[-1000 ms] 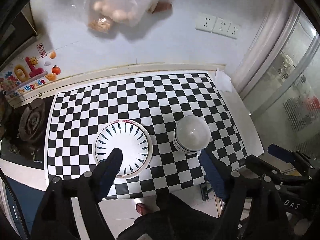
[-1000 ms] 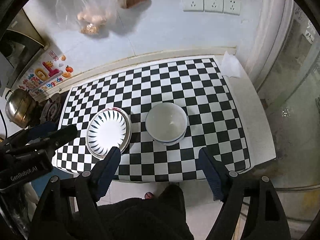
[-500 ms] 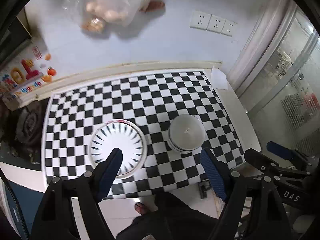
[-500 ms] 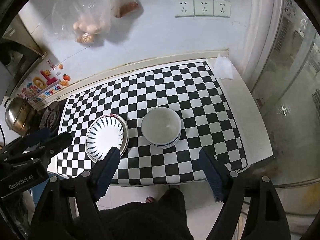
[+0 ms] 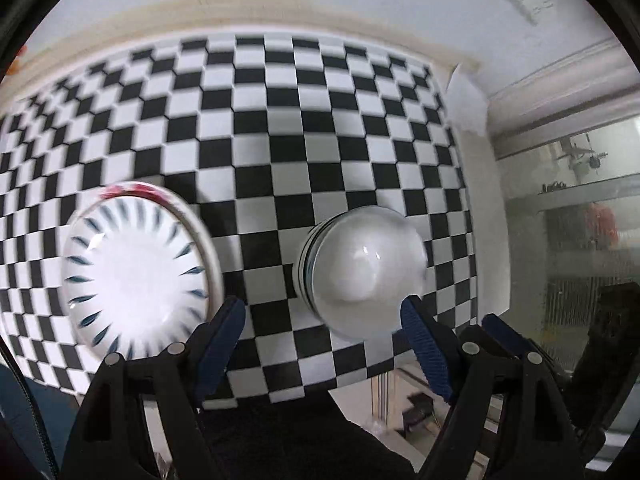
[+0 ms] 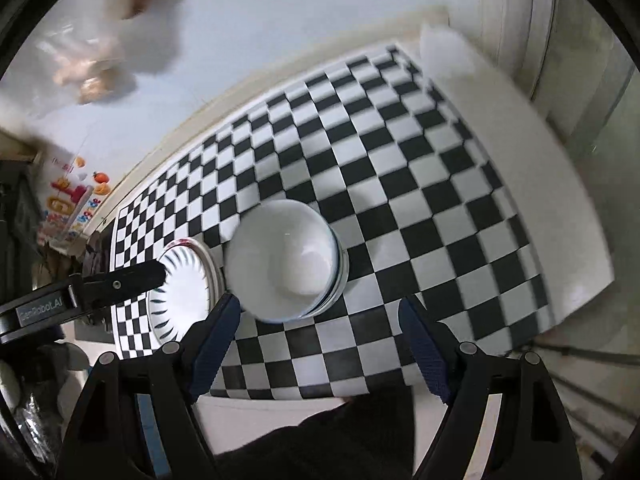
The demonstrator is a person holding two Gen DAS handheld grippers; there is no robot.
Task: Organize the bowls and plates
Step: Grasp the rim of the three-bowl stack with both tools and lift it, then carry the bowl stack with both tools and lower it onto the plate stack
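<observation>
- My left claw [image 5: 320, 316] hangs over the near edge of the table [image 5: 280, 120], pointed steeply down. Jaws spread wide, nothing between the pads, no hold on anything.
- My right claw [image 6: 320, 312] likewise: jaws wide apart, empty, tilted down over the near side of the table.
- Table wears a black-and-white checkered cloth; a bare white strip [image 6: 520, 152] runs along its right side.
- Plates [image 5: 136, 272]: a short stack on the near left of the cloth. Top plate is white with dark blue dashes ringing the rim; a red-marked rim peeks out from under it at the far side.
- Bowls [image 5: 364, 272]: a nested stack of white bowls, upright, just right of the plates, the two stacks apart with checks showing between them in the left view. Blue lines on the outer rims.
- In the left view, the plates sit just beyond my left claw's left finger [image 5: 220, 340], the bowls just beyond its right finger. Contact cannot be told; picture is motion-blurred.
- In the right view, the bowls [image 6: 284, 264] lie just beyond my right claw's left finger; the plates [image 6: 184, 288] are further left, partly hidden by my other claw's black arm.
- Crumpled white tissue [image 5: 466, 108] at the far right corner.
- Plastic bags [image 6: 100, 68] hang on the far wall, blurred.
- Colourful stickers [image 6: 72, 196] at far left.
- Dark clothing of mine [image 6: 340, 440] shows below the near edge.
</observation>
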